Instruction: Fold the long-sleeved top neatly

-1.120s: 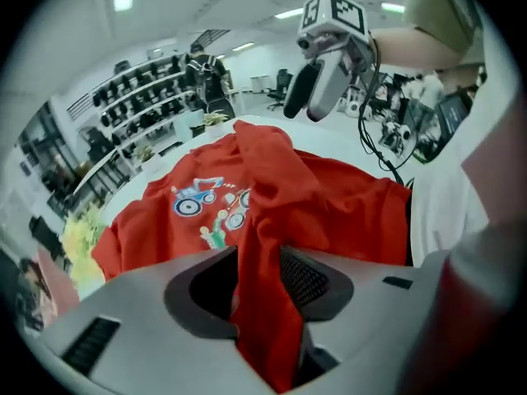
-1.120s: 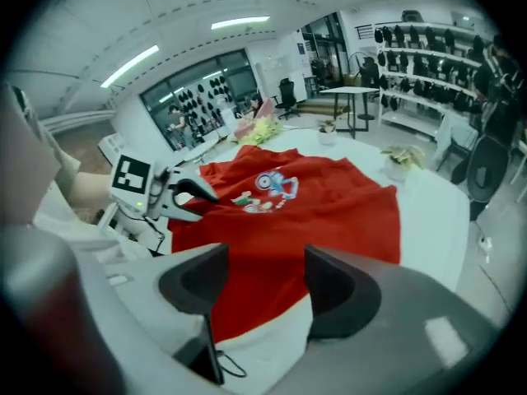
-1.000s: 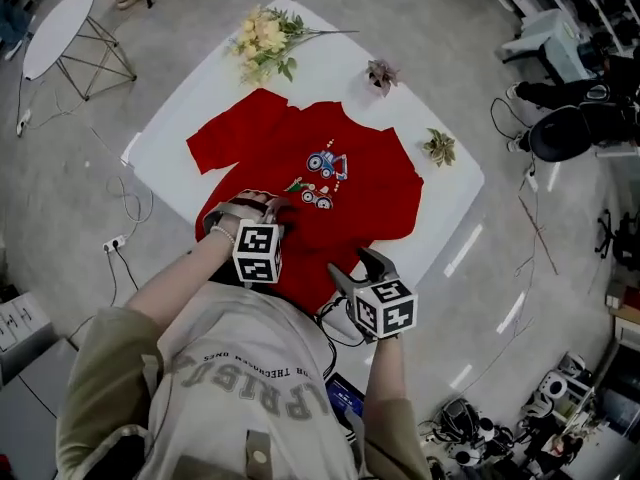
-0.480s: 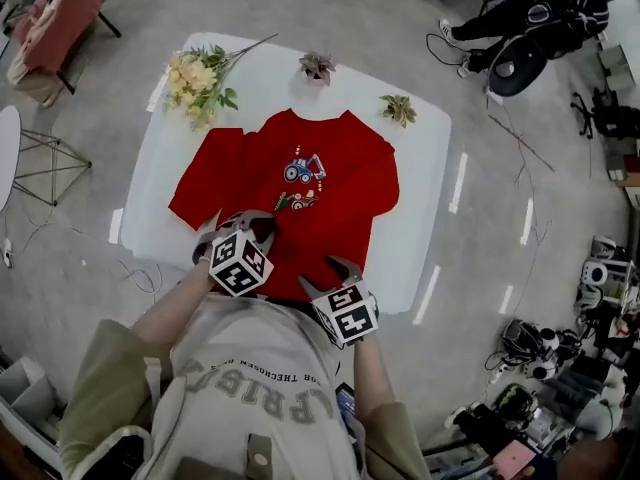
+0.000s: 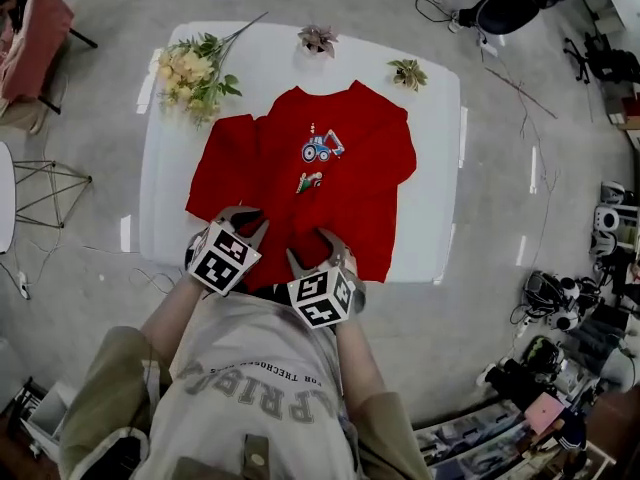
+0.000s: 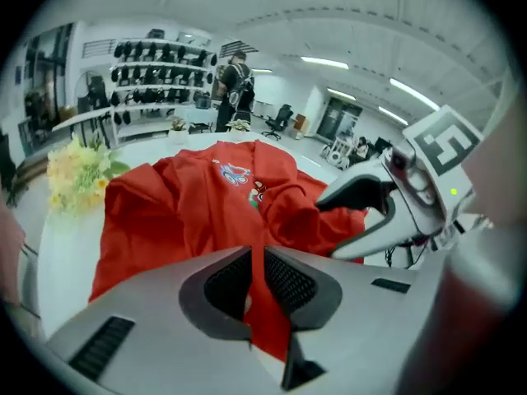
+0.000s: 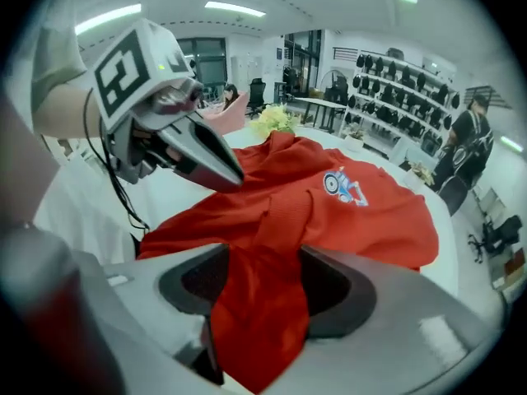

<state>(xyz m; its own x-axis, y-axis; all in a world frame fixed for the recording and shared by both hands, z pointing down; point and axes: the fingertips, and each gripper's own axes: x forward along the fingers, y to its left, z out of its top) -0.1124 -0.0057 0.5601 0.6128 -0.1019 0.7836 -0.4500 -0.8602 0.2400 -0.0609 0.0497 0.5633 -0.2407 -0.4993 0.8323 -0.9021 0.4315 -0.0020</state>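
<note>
Holding the red long-sleeved top (image 5: 330,168) by its hem at the near edge of the white surface (image 5: 165,218). Pinched thin in the just-closed jaws of the left gripper (image 5: 243,223); bunched thick in the wider jaws of the right gripper (image 5: 310,250).

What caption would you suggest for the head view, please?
Left gripper, fingers just closed, and right gripper clamp the red top's near hem on the table.

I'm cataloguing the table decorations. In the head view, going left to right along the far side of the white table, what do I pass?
pale yellow flower bouquet → small pinkish plant → small green plant
</note>
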